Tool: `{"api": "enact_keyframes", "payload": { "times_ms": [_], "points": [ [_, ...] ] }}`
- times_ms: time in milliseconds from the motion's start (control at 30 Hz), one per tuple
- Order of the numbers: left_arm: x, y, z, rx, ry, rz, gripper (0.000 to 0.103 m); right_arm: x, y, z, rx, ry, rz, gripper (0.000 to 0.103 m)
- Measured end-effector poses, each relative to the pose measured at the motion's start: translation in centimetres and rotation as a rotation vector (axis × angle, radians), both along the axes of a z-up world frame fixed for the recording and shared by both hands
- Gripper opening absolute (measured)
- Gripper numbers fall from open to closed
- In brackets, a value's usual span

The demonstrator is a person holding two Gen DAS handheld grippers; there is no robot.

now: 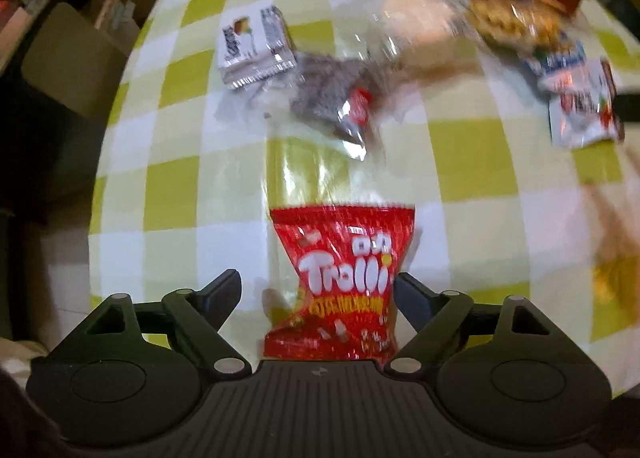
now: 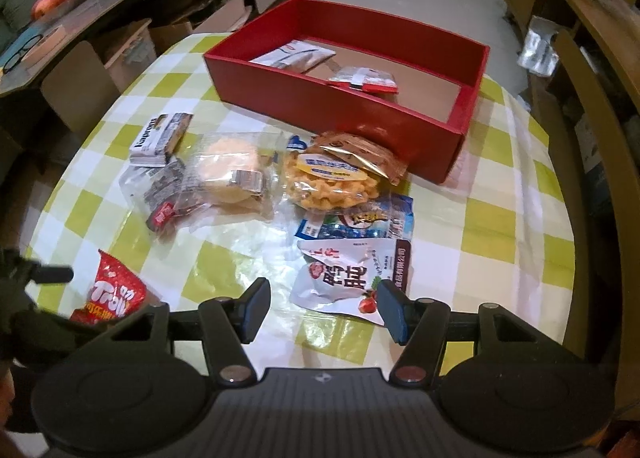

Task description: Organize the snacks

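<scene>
Left hand-held gripper (image 1: 318, 290) straddles the red crinkled Trolli candy packet (image 1: 340, 278), jaws wide, left pad clear; right hand-held gripper (image 2: 322, 306) hovers open, empty, over the checked bench (image 2: 500, 218).

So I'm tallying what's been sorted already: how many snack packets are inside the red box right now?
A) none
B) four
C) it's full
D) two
D: in the right wrist view the red box holds just two packets, a white pouch near its far left corner and a red-and-white packet in the middle, with bare cardboard floor around them.
</scene>
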State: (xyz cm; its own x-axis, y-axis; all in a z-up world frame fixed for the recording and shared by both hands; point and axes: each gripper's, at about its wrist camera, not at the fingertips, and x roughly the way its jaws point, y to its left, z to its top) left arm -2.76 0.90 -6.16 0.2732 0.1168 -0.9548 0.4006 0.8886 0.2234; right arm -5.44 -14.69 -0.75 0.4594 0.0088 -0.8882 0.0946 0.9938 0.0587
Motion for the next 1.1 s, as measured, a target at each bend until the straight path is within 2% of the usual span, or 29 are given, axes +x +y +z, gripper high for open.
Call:
{"api": "enact_keyframes", "payload": {
  "times_ms": [100, 133, 167, 200, 333, 633, 700, 900, 933, 967, 1000, 1100],
  "points": [
    [-0.6, 0.1, -1.4, -0.012, 0.028, 0.005, 0.082, 0.0, -1.4, -0.1, 0.009, -0.002, -0.043, 0.064],
    [-0.6, 0.3, -1.2, -0.027, 0.029, 0.007, 0.075, 0.0, -2.0, -0.2, 0.009, 0.0, -0.068, 0.064],
    [-0.6, 0.5, -0.9, -0.063, 0.048, 0.007, 0.059, 0.1, -2.6, -0.2, 0.012, 0.001, -0.093, 0.064],
    [-0.6, 0.6, -0.7, -0.093, 0.062, 0.017, 0.058, 0.2, -3.3, -0.3, 0.016, 0.003, -0.117, 0.064],
    [-0.4, 0.7, -0.4, -0.091, 0.05, 0.014, 0.055, 1.0, -4.7, -1.0, 0.01, 0.022, -0.181, 0.064],
    [1.9, 0.1, 2.0, -0.225, 0.044, 0.024, 0.053, 3.9, -2.6, -2.9, -0.016, 0.054, -0.119, 0.065],
    [2.3, -0.1, 2.1, -0.239, 0.049, 0.015, 0.053, 4.5, -2.3, -3.7, -0.026, 0.073, -0.108, 0.07],
    [2.8, -0.3, 2.1, -0.286, 0.105, 0.001, 0.053, 5.8, -2.1, -5.1, 0.065, 0.092, -0.105, 0.075],
    [2.8, -0.3, 2.2, -0.287, 0.105, -0.001, 0.053, 6.0, -2.0, -5.4, 0.066, 0.098, -0.11, 0.077],
    [2.9, -0.3, 2.3, -0.291, 0.108, -0.002, 0.053, 6.2, -1.7, -5.7, 0.061, 0.106, -0.108, 0.086],
    [3.0, -0.2, 2.3, -0.297, 0.113, -0.001, 0.053, 6.4, -1.2, -5.8, 0.054, 0.113, -0.09, 0.09],
    [3.1, 0.0, 2.2, -0.303, 0.119, -0.006, 0.053, 6.4, 0.1, -5.6, 0.024, 0.109, -0.03, 0.094]
  ]
}}
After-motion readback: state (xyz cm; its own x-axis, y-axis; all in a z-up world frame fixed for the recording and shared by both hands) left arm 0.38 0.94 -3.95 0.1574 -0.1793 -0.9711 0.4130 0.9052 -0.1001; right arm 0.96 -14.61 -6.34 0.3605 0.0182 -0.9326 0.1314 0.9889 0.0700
